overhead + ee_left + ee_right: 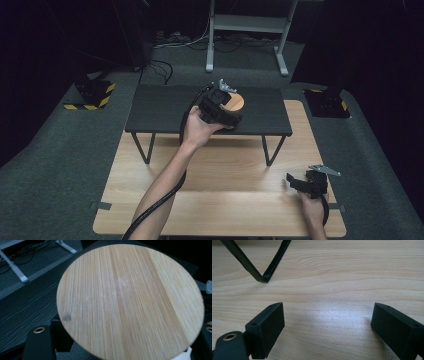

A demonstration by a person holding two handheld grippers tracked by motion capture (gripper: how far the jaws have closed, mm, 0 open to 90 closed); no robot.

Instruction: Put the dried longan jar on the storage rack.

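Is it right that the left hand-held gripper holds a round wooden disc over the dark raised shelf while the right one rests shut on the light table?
Not quite. The right hand-held gripper is open, its jaws wide apart over the light table, as the right gripper view shows. The left hand-held gripper does hold the round wooden disc over the dark raised shelf.

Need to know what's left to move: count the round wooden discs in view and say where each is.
1. The round wooden disc is over the dark raised shelf, gripped in the left claw. More could be hidden behind that hand.
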